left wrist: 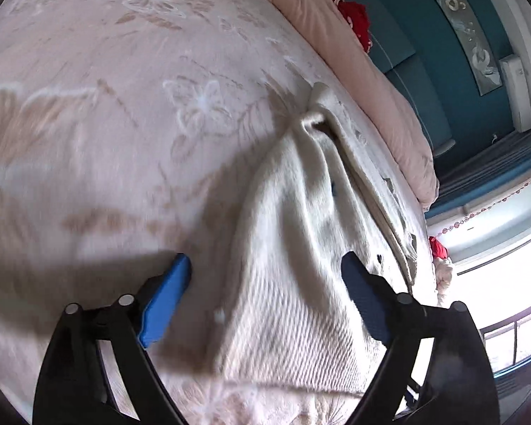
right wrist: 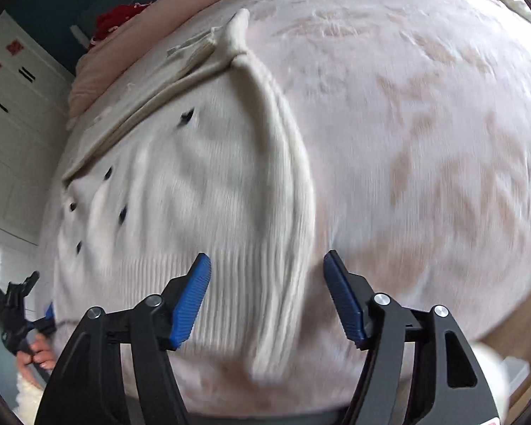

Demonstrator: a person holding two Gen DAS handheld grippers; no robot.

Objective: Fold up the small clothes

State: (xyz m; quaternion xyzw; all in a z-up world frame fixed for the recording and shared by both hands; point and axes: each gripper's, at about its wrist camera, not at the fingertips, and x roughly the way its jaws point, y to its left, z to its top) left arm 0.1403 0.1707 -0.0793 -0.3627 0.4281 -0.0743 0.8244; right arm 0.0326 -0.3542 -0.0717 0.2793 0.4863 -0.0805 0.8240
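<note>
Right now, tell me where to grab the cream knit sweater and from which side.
Take the cream knit sweater by the raised ridge of fabric running down its middle. Come from above, hand-held gripper fingers straddling it: the ridge stands proud of the bed, while the rest lies flat.

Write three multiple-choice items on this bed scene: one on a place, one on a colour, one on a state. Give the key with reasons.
1. Where does the cream knit sweater lie?
A. on the pink bedspread
B. on a chair
C. on the floor

2. What colour are the pads of the right tool?
A. red
B. blue
C. green

3. How does the left tool stand?
A. shut on a sleeve
B. shut and empty
C. open

Key: 1 A, the bedspread surrounds the sweater; 2 B, both ribbed pads show blue; 3 C, its pads stand wide apart, clamping nothing.
</note>
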